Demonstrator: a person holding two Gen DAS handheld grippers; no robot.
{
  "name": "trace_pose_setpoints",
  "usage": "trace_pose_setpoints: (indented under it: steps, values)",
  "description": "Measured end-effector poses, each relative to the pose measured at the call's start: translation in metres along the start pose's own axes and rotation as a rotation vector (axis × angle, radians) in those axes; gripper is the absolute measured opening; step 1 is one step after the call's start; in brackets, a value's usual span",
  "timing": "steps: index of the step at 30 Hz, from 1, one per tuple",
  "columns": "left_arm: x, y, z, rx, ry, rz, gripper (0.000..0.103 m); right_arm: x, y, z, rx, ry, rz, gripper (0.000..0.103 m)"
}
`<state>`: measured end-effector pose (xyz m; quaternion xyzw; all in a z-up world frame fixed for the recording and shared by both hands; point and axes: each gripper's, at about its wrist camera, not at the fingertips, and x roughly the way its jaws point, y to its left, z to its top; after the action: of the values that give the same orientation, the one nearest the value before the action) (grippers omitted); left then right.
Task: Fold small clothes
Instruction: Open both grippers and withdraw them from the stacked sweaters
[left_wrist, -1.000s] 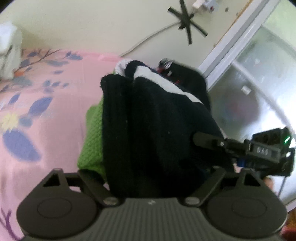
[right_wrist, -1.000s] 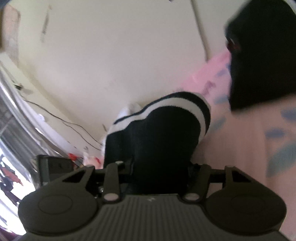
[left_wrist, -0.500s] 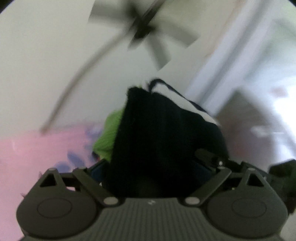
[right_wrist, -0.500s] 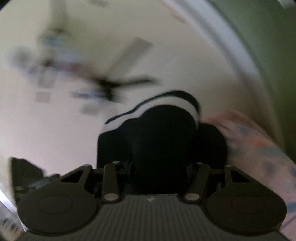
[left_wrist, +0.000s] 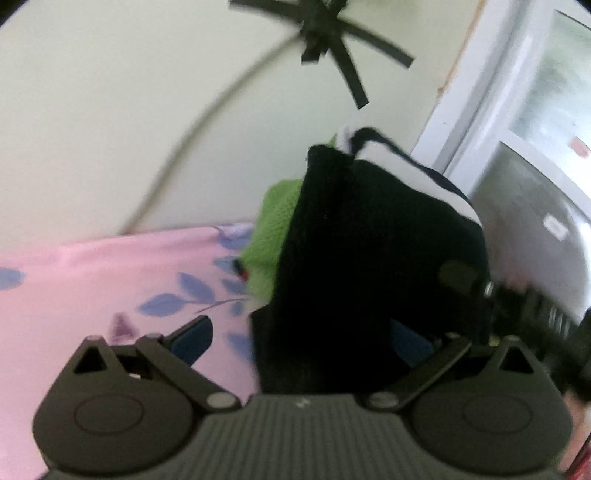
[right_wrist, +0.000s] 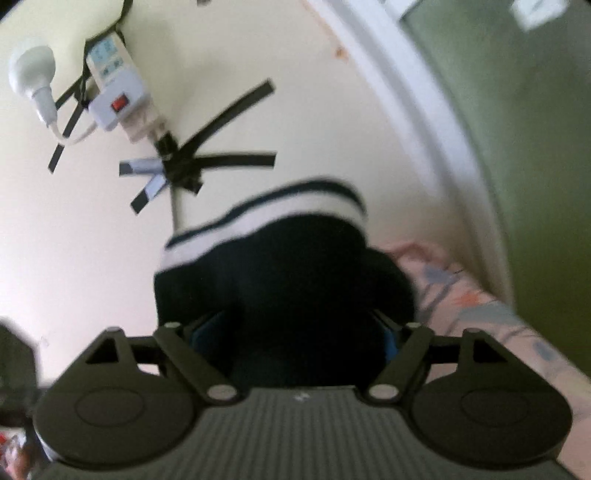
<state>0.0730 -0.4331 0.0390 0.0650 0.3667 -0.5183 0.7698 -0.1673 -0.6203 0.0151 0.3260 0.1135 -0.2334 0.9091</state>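
Note:
A black knitted garment (left_wrist: 369, 266) with a white striped band and a green part (left_wrist: 269, 229) hangs in the air above the pink floral bedsheet (left_wrist: 92, 280). In the left wrist view my left gripper (left_wrist: 303, 336) has its jaws spread wide; the cloth drapes over the right finger and the left finger (left_wrist: 192, 338) is bare. In the right wrist view my right gripper (right_wrist: 293, 336) is shut on the same black garment (right_wrist: 288, 266), whose white striped band (right_wrist: 258, 221) stands up in front of the wall.
A cream wall with a taped cable (left_wrist: 325, 33) and a taped power strip (right_wrist: 114, 99) is close behind. A white window frame (left_wrist: 476, 92) is to the right. The bedsheet edge (right_wrist: 476, 306) shows at the lower right in the right wrist view.
Both grippers have swung upward with the garment, so the wall now fills the views. My left gripper's jaws have opened wide; they were closed on the cloth before.

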Motion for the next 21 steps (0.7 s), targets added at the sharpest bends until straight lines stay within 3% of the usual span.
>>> trace_pose_setpoints:
  steps: [3,9,16,21]
  values:
    - [-0.037,-0.001,-0.030,0.040,-0.045,0.098,0.103,-0.027,0.007,-0.009,0.037,-0.039,-0.073,0.070]
    - [-0.083,0.005,-0.092,0.051,-0.057,0.244,0.103,-0.085,0.041,-0.069,-0.014,-0.028,-0.094,0.071]
    - [-0.137,0.026,-0.154,0.003,-0.062,0.344,0.103,-0.134,0.074,-0.153,0.005,0.032,-0.111,0.071]
    - [-0.166,0.034,-0.177,0.017,-0.092,0.383,0.103,-0.153,0.095,-0.186,-0.032,0.032,-0.169,0.071]
